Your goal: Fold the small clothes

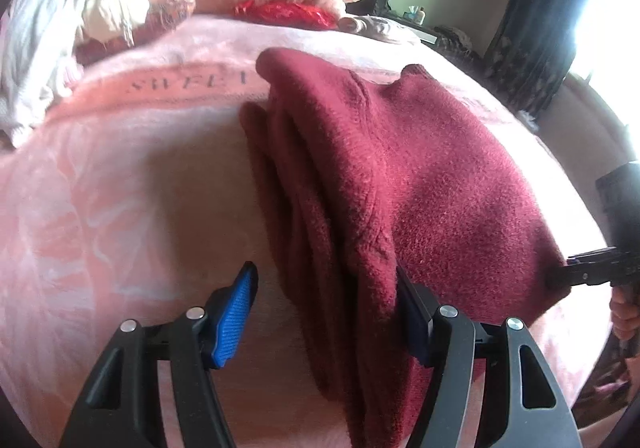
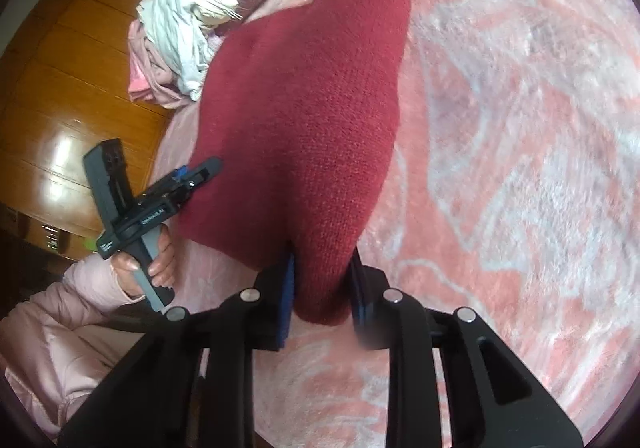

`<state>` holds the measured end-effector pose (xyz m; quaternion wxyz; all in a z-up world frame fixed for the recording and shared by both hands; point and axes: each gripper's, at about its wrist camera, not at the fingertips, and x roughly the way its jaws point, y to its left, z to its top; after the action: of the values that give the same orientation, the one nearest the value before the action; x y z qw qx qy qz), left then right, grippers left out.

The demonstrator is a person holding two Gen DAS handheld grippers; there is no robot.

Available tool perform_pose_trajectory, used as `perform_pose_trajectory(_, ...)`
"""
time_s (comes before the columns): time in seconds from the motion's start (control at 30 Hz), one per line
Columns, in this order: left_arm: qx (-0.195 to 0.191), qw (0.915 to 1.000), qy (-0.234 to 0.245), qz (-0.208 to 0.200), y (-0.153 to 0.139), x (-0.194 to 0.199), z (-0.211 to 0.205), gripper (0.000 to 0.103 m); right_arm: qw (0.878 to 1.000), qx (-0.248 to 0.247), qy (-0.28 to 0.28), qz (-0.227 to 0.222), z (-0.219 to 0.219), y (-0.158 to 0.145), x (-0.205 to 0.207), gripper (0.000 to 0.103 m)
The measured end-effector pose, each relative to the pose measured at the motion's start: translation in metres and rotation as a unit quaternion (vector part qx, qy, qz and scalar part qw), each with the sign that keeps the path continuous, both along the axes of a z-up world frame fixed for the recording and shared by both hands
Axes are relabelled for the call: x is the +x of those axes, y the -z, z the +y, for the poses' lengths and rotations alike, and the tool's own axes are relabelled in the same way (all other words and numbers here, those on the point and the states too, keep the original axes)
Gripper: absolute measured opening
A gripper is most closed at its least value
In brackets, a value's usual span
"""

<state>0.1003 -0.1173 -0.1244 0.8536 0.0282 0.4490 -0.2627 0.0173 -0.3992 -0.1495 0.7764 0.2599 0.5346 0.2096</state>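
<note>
While the maroon knit garment lies on the pink blanket of the bed, its long axis runs away from both wrists toward the laundry heap. The left hand-held gripper is spread, one finger beside the near folded edge, the other hidden under it. The right hand-held gripper pinches the garment's near corner. No containers visible.

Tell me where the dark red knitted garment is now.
The dark red knitted garment lies on the pink patterned blanket, one corner clamped in the right gripper, right of the open left gripper.
</note>
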Motion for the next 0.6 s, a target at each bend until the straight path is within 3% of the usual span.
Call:
perform_pose_trajectory(0.13,-0.004,0.9998,-0.004,0.018,0.012,0.005,0.000,0.073,1.000,-0.002,0.010,0.017,-0.003,0.019,0.002,0.023)
perform_pose_trajectory(0.3,-0.015,0.9989,-0.011,0.043,0.017,0.013,0.005,0.078,1.000,-0.014,0.013,0.009,0.000,0.017,0.000,0.028)
perform_pose_trajectory(0.33,-0.016,0.9986,-0.014,0.048,0.016,0.014,0.004,0.080,1.000,-0.016,0.016,0.008,0.002,0.015,0.000,0.032)
perform_pose_trajectory(0.4,-0.014,0.9974,-0.031,0.063,0.012,0.016,0.008,0.086,1.000,-0.016,0.025,0.010,0.003,0.008,-0.003,0.058)
perform_pose_trajectory(0.47,-0.005,0.9966,-0.044,0.069,0.009,0.014,0.010,0.090,0.998,-0.054,0.034,-0.007,0.006,-0.004,-0.011,0.076)
perform_pose_trajectory(0.6,0.025,0.9958,-0.067,0.058,-0.010,-0.003,0.012,0.091,0.993,-0.109,0.040,-0.015,0.013,-0.021,-0.027,0.081)
